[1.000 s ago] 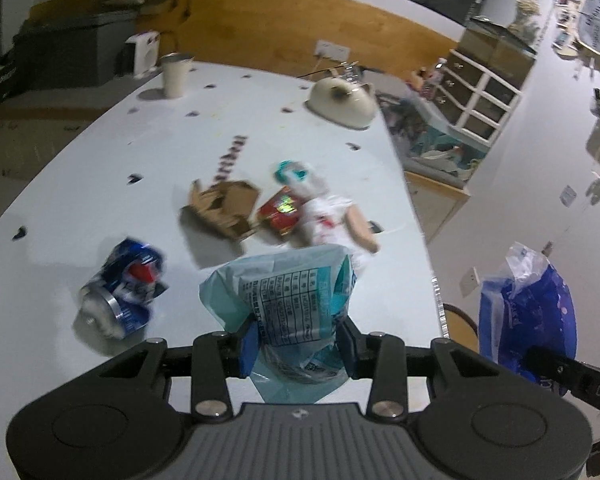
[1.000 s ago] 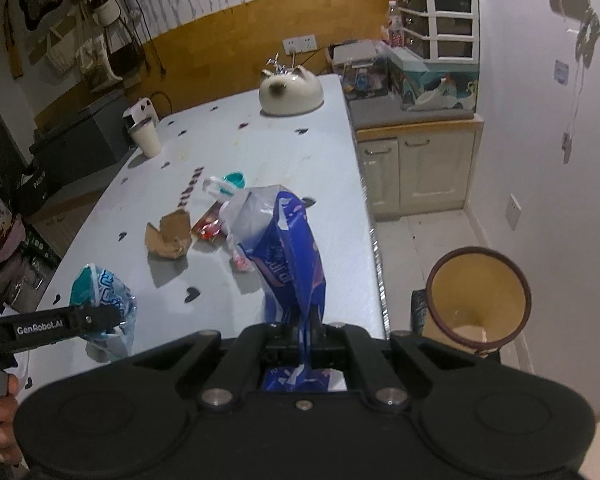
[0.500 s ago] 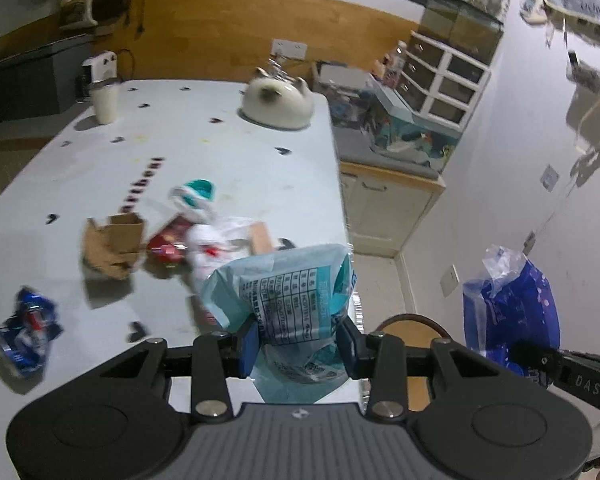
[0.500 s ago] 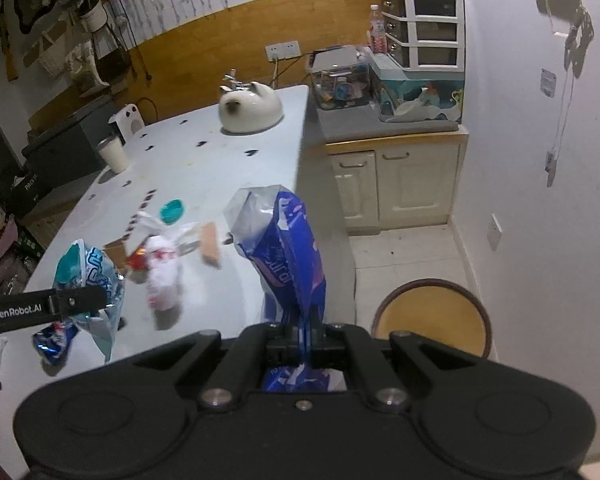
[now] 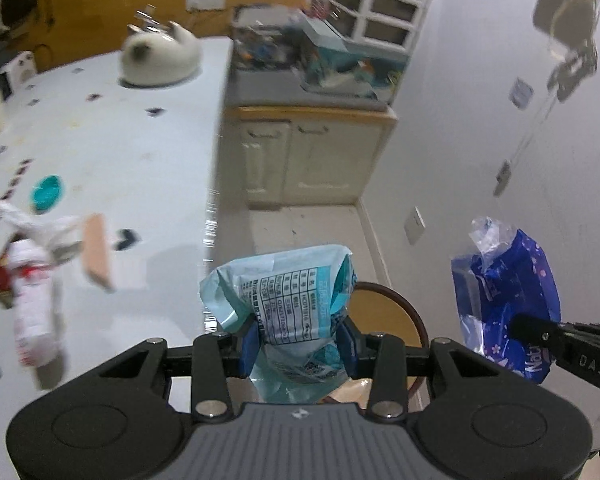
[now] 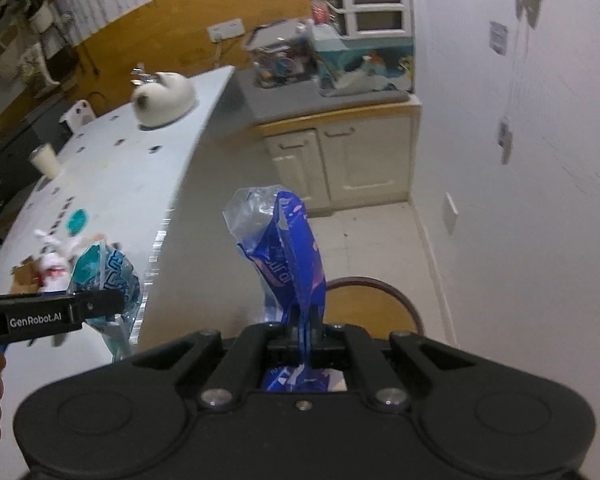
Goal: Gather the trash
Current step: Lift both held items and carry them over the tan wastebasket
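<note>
While held past the edge of the white table (image 5: 132, 152), grips in the left gripper (image 5: 298, 342) a pale teal wrapper (image 5: 288, 300), pinched between the two blue pads (image 5: 249, 344) and standing up above them. Clamps in the right gripper (image 6: 306, 330), fingers nearly together, a blue plastic bag (image 6: 288, 256) that rises straight up from between the fingertips. Shows below and just ahead of both pairs of fingers a round bin (image 6: 374, 308) with a dark rim, on the floor and partly hidden behind the held trash. Leaves on the table, well to the left of the left fingers, a white bottle (image 5: 34, 304), a tan card piece (image 5: 96, 250) and a teal lid (image 5: 48, 192), all blurred. Farther ahead, a white cat (image 6: 164, 98) on the table.
</note>
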Demonstrator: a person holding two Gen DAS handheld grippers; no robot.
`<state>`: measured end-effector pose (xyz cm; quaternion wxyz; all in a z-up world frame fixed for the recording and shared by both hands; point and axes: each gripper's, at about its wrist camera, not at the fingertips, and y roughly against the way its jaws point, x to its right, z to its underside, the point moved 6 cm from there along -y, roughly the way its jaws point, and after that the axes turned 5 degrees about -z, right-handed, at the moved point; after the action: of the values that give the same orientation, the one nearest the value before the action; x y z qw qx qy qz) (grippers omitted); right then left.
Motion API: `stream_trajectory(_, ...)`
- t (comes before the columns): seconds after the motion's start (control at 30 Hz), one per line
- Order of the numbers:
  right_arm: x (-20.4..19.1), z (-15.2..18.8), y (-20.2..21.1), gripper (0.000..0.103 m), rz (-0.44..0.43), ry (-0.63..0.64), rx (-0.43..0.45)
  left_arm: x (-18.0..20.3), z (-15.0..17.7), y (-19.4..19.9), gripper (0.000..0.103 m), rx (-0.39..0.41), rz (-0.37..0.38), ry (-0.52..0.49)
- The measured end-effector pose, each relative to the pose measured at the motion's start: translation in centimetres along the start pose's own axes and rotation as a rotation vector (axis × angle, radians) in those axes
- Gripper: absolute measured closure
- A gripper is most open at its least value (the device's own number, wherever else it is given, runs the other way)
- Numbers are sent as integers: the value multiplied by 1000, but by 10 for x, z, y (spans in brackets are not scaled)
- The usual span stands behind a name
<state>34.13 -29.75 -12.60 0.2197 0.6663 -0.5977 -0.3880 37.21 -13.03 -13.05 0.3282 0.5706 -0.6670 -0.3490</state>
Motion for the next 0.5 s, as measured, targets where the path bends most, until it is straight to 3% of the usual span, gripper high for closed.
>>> stream_trajectory(0.5,100,24,-95,101,101,-141,-143,63,18,-139,61,-186,63,-112)
